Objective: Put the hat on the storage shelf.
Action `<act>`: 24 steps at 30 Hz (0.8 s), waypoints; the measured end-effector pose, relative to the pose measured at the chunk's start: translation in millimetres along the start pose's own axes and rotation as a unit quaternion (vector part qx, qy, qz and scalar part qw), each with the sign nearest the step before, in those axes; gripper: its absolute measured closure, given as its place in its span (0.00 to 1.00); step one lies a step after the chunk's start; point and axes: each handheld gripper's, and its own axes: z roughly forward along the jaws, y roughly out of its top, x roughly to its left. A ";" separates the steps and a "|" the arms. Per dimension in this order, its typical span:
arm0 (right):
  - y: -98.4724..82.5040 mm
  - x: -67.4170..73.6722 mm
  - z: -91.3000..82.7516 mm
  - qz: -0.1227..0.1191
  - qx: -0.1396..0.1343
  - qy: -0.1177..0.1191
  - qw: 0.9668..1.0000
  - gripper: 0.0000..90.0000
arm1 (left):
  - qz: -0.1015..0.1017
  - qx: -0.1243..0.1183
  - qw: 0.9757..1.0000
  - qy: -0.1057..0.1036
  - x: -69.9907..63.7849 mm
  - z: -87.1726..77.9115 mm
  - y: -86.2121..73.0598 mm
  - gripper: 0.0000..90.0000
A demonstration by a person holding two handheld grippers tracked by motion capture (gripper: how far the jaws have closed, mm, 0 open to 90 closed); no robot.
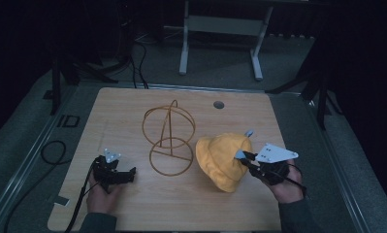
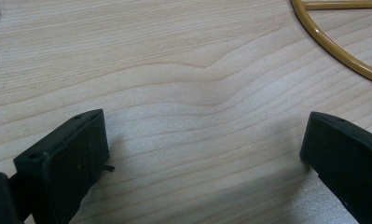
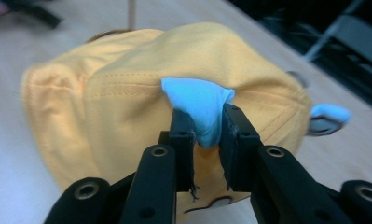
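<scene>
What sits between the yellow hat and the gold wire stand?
Nothing visible. The right hand-held gripper pinches the yellow hat by its light blue ear, and the wire stand is right beside the hat with bare table around. The left hand-held gripper rests aside, open.

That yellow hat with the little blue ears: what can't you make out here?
- Hat's underside and inside: hidden by its own cloth, high view.
- Second blue ear: blurred, right gripper view.
- Wire stand: cut off by the frame edge, left gripper view.
- Pinched blue ear's base: behind the right gripper.
</scene>
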 end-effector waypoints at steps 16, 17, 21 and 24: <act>-22.9 4.6 5.7 0.010 0.049 0.037 0.998 0.62 | 0.000 -0.001 1.000 0.000 0.0 0.2 -0.1 0.01; -22.8 3.3 3.5 0.015 0.044 0.039 0.998 0.60 | 0.000 -0.001 1.000 0.000 -0.1 0.2 0.0 0.01; -17.7 -0.2 1.4 0.041 0.024 0.012 0.999 0.46 | 0.000 -0.001 1.000 0.000 -0.2 0.3 0.0 0.01; -13.0 -1.9 8.0 0.062 0.019 -0.014 0.998 0.38 | 0.000 -0.001 1.000 0.000 -0.2 0.3 0.0 0.01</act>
